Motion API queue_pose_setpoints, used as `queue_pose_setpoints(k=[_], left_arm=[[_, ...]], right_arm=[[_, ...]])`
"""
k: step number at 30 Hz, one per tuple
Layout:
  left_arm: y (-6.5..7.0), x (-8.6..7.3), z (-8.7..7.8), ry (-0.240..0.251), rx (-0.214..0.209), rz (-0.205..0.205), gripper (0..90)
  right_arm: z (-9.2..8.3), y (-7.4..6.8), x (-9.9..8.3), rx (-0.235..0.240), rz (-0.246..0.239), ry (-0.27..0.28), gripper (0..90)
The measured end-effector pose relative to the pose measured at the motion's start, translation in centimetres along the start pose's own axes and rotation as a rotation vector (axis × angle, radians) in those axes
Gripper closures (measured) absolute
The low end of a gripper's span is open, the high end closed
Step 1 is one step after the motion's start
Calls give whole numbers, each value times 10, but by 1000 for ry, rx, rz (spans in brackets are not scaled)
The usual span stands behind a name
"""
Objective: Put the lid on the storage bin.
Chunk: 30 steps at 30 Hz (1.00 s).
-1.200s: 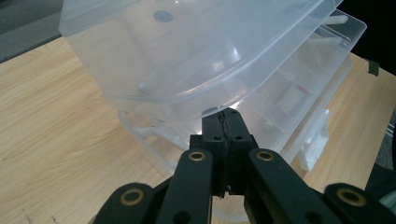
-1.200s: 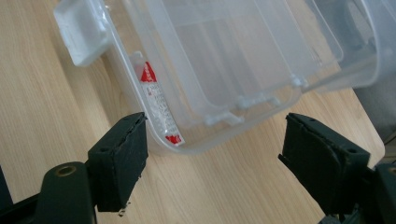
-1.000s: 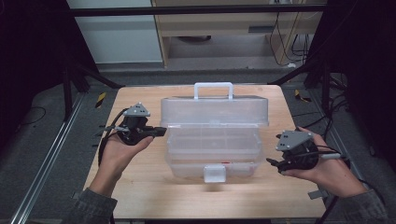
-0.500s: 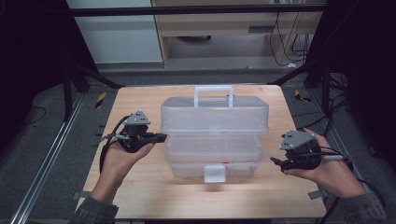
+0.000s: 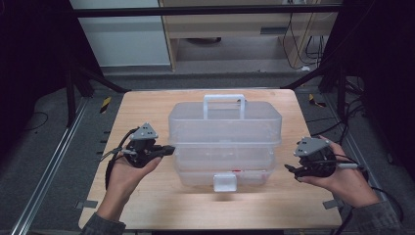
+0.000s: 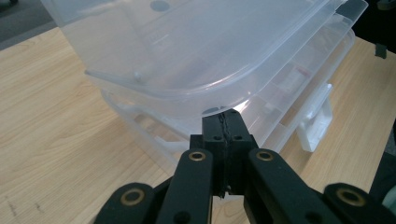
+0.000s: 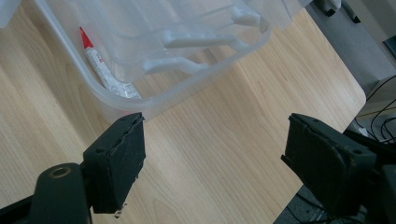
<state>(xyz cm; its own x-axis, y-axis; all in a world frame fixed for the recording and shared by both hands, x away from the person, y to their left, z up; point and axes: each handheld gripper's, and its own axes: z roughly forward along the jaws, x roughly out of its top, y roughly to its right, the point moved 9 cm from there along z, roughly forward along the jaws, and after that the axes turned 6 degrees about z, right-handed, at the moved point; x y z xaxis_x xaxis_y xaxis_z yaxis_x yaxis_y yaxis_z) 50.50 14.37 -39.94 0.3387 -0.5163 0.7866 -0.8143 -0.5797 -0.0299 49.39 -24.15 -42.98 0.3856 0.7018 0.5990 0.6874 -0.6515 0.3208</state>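
Left gripper (image 6: 223, 122) jaws clenched at box (image 5: 225, 142) edge — right gripper (image 7: 212, 161) jaws released.

no readable text; print on the red-capped tube (image 7: 105, 70) is too blurred.

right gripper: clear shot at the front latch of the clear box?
Probably yes. The right gripper hangs open beside the box, and bare tabletop lies between it and the white latch.

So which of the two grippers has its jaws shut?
The left gripper: its jaws meet, tips at the clear storage box. The right gripper stands wide open beside it.
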Motion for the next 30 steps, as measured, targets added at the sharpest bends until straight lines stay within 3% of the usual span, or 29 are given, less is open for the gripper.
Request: queue_pose_setpoints(k=[20,30], left_arm=[[-1,-21,8,0,6,-20,896],[2,-30,11,-16,3,-17,896]], right_arm=[[2,6,-15,-14,33,-19,200],[13,8,-24,-20,57,-38,193]])
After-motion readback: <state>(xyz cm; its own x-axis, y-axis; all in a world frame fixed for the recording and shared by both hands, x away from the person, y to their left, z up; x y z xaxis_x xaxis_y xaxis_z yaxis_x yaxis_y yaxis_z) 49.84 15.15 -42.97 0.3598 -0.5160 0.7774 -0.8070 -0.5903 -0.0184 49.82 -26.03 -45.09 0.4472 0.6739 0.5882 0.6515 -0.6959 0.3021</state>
